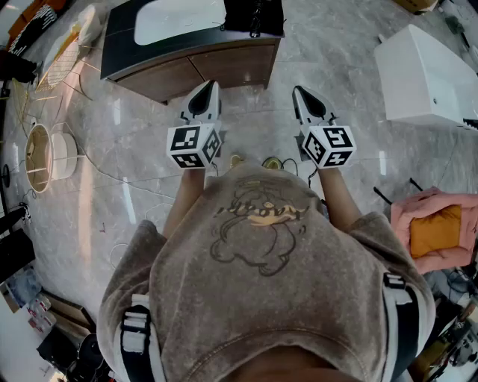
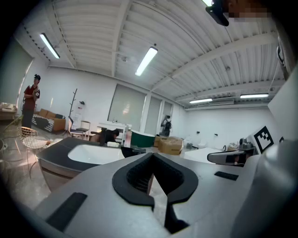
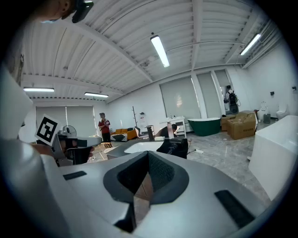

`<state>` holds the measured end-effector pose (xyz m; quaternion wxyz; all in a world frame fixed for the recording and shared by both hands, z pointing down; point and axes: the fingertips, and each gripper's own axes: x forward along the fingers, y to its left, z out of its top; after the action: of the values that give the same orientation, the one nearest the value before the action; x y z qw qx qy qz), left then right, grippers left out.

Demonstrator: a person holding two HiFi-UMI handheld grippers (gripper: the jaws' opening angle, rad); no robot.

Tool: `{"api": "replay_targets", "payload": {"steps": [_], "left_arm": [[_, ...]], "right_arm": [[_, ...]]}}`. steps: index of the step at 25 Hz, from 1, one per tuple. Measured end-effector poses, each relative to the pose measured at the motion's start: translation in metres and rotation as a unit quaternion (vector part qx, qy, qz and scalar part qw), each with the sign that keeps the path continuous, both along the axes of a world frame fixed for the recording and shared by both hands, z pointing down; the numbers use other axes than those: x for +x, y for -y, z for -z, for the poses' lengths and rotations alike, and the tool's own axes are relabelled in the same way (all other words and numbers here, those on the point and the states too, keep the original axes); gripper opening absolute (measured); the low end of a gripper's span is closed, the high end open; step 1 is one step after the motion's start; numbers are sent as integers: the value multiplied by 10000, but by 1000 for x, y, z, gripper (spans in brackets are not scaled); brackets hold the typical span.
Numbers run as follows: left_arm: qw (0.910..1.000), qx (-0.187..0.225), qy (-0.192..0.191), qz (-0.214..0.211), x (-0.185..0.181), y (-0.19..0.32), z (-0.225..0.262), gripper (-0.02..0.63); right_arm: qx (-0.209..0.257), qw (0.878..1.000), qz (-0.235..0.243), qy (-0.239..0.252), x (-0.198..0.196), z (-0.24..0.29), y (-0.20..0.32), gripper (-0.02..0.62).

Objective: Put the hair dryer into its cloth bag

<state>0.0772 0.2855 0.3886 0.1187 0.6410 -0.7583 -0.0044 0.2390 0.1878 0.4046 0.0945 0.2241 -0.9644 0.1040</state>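
Showing the geometry of the approach, seen from overhead. The left gripper [image 1: 205, 91] and the right gripper [image 1: 302, 95] were held side by side in front of the person, each aimed toward 12 o'clock and tipped slightly downward.

Each gripper's own view showed its jaws brought fully together. The left gripper's dark pads [image 2: 135, 177] and the right gripper's pads [image 3: 160, 175] met at the tips. Nothing was caught between either pair, and only background showed through the hollow behind the tips.

The only candidate for the task's things was a black bundle [image 1: 254, 16]. It rested at the right-hand end of a dark counter [image 1: 127, 63], at 3 o'clock from the white basin [image 1: 175, 19]. Whether it was the cloth bag, the hair dryer, or one lying on the other could not be told at this range, and no long axis could be read.

The bundle lay at about 1 o'clock from the left gripper and about 11 o'clock from the right, so it sat nearly on the midline between them. Both grippers were well apart from it, with a strip of bare floor [image 1: 246, 123] in between.

Neither hand appeared clearly nearer. The right gripper view showed the bundle [image 3: 173, 147] just above its jaw tips and slightly toward 1 o'clock. On that showing, the right hand probably had the straighter line to it. Either gripper would have to open its jaws before taking hold.
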Motion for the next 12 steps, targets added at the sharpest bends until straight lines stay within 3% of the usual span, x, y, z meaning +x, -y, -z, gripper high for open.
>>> {"api": "replay_targets", "payload": {"steps": [12], "left_arm": [[9992,-74,175,-344,-54,1,-13,18]], "right_arm": [[36,9983,-576,114,-34,-14,9,0]]}}
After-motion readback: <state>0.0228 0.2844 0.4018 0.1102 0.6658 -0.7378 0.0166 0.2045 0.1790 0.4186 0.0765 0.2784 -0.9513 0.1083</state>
